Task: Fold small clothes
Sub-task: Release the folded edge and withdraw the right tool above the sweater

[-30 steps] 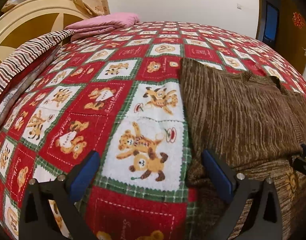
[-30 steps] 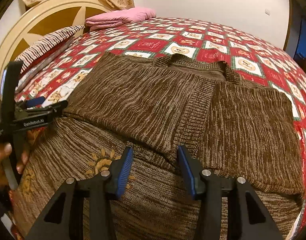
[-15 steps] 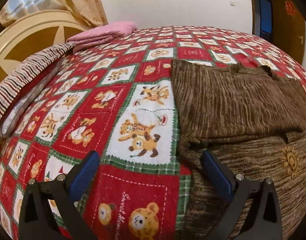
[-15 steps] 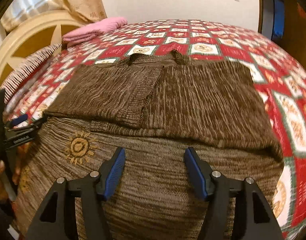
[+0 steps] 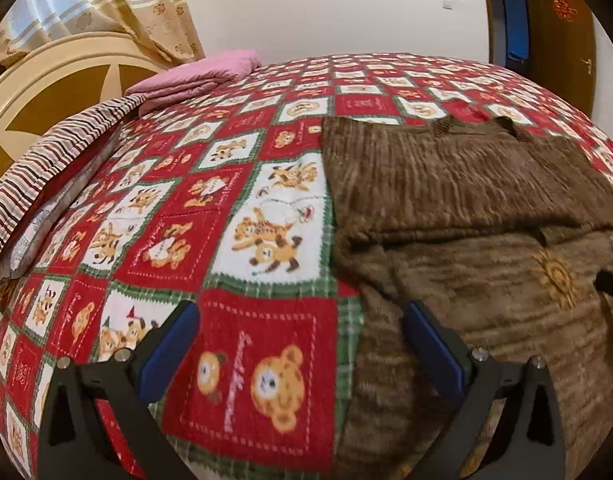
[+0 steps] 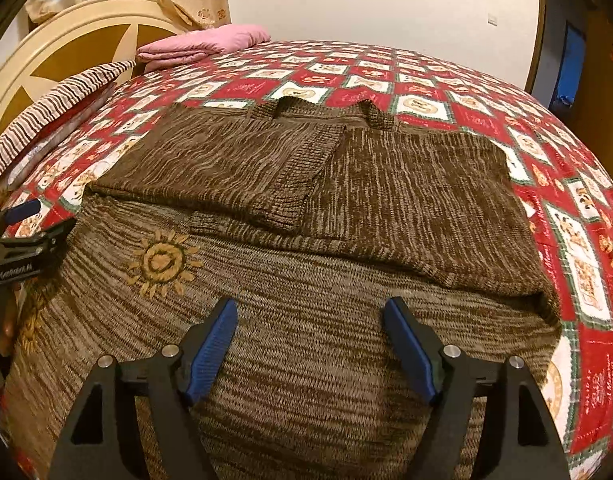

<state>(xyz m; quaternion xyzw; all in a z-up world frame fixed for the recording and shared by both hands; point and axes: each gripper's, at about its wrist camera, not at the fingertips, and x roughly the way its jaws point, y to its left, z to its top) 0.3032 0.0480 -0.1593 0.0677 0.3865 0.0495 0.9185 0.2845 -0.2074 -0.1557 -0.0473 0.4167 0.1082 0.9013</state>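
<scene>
Only the right view shows the sweater's (image 6: 306, 264) far edge; both hand-held grippers gape.

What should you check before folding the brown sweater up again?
1. Both sleeves folded in over the sweater: ok.
2. Left gripper open and empty: ok.
3. Right gripper open and empty: ok.
4. Left gripper lined up on the sweater's edge: not ok, one finger is over the blanket.
5. Bottom hem flat and reachable: cannot tell, it is out of view.
6. Pink bedding away from the sweater: ok.
</scene>
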